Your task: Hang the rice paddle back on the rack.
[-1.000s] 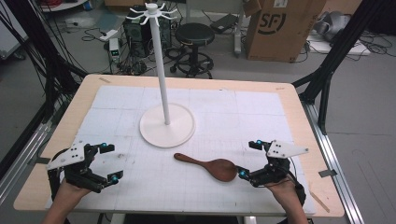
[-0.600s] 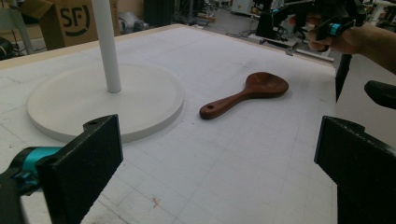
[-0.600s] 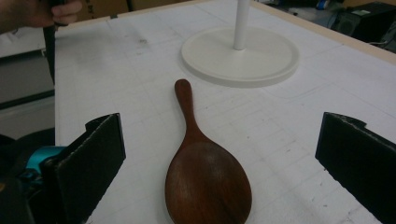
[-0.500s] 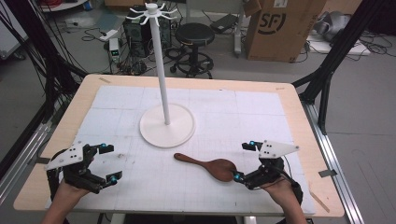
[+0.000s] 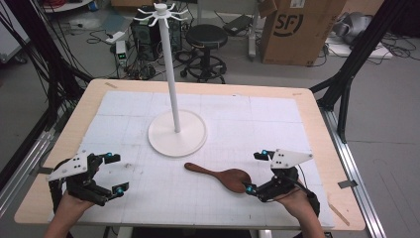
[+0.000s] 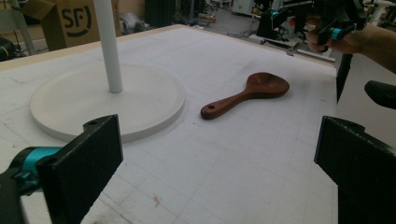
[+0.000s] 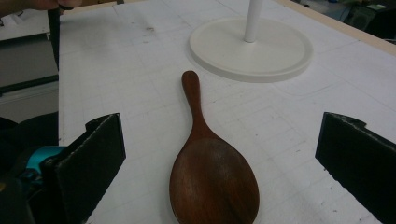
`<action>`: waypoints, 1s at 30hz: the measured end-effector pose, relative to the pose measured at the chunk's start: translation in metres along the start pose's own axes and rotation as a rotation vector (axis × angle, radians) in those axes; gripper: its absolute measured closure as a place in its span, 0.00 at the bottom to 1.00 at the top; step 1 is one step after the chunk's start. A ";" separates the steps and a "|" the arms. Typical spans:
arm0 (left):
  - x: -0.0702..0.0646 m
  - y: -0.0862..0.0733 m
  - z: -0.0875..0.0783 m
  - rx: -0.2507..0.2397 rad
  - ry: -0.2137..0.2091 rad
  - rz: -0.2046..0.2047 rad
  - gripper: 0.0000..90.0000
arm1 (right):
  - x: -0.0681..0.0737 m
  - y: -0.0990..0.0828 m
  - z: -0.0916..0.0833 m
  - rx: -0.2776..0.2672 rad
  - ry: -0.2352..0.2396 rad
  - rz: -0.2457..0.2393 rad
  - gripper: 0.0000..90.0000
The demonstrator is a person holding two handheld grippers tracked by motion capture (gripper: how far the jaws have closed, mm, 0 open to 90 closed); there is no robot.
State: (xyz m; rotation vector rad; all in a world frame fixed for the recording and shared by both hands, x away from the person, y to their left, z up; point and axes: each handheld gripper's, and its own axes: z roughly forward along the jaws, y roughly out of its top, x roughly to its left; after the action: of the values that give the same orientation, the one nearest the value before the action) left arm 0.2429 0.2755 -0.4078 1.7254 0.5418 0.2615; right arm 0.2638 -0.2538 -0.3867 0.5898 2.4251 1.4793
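A dark wooden spoon [image 5: 223,175] lies flat on the white mat, bowl toward the right, handle pointing left toward the stand. My right gripper [image 5: 255,171] is open just right of the bowl, its jaws either side of the bowl's end without touching it. In the right gripper view the spoon [image 7: 208,168] lies between the wide-apart jaws, handle pointing away. My left gripper [image 5: 115,173] is open near the table's front left, nothing between its jaws. From the left gripper view the spoon [image 6: 245,93] lies ahead to the right.
A white stand [image 5: 177,131] with a round base, tall pole and hooked top rises at the mat's middle, behind the spoon. The wooden table edge [image 5: 341,198] frames the mat. A cardboard box [image 5: 294,29], a stool and cables sit on the floor beyond.
My right gripper has moved left toward the spoon's bowl, so its open jaws now flank the bowl's end. The left gripper has barely moved.
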 end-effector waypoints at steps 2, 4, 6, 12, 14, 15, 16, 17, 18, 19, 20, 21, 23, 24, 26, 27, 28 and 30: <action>-0.001 0.000 0.001 0.001 0.002 -0.002 0.02 | 0.000 0.000 0.001 0.009 0.002 0.003 0.00; -0.002 0.000 0.001 0.005 0.001 0.002 0.02 | -0.001 0.001 0.002 0.018 0.004 -0.001 0.00; -0.002 0.000 0.002 0.011 0.001 0.008 0.02 | -0.002 0.002 0.003 0.030 0.008 -0.005 0.00; -0.006 -0.001 0.001 0.028 0.008 0.017 0.02 | -0.006 0.010 0.002 0.088 0.028 -0.023 0.00; -0.007 0.000 0.001 0.030 0.011 0.024 0.02 | -0.007 0.012 0.002 0.099 0.029 -0.027 0.00; -0.008 0.000 0.000 0.027 0.012 0.022 0.02 | -0.009 0.016 0.003 0.116 0.030 -0.037 0.00; -0.008 0.000 0.000 0.027 0.015 0.021 0.02 | -0.009 0.016 0.003 0.116 0.030 -0.037 0.00; -0.008 0.000 -0.001 0.026 0.016 0.020 0.02 | -0.010 0.017 0.003 0.123 0.032 -0.040 0.00; -0.008 0.000 -0.001 0.025 0.017 0.020 0.02 | -0.010 0.021 0.003 0.143 0.037 -0.049 0.00; -0.008 0.000 -0.001 0.026 0.014 0.021 0.02 | -0.010 0.023 0.003 0.154 0.038 -0.053 0.00; -0.007 0.000 -0.001 0.022 0.015 0.019 0.02 | -0.010 0.023 0.003 0.154 0.038 -0.053 0.00; -0.007 0.000 -0.001 0.023 0.015 0.019 0.02 | -0.011 0.027 0.003 0.175 0.048 -0.072 0.00; -0.006 0.000 0.000 0.025 0.011 0.020 0.02 | -0.012 0.030 0.003 0.181 0.059 -0.074 0.00; -0.006 0.000 0.000 0.025 0.011 0.020 0.02 | -0.012 0.030 0.003 0.181 0.059 -0.074 0.00; -0.007 0.000 0.001 0.024 0.010 0.018 0.02 | -0.013 0.033 0.005 0.198 0.070 -0.067 0.00; -0.006 0.000 0.001 0.027 0.009 0.022 0.02 | -0.014 0.034 0.007 0.207 0.071 -0.071 0.00; -0.007 0.000 0.001 0.030 0.010 0.022 0.02 | -0.014 0.034 0.007 0.207 0.071 -0.071 0.00; -0.007 0.000 0.002 0.029 0.009 0.021 0.02 | -0.013 0.034 0.010 0.226 0.076 -0.068 0.00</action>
State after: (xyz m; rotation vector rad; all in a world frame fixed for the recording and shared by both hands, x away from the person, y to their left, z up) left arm 0.2380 0.2705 -0.4072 1.7600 0.5361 0.2775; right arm 0.2864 -0.2381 -0.3609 0.4968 2.6643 1.2323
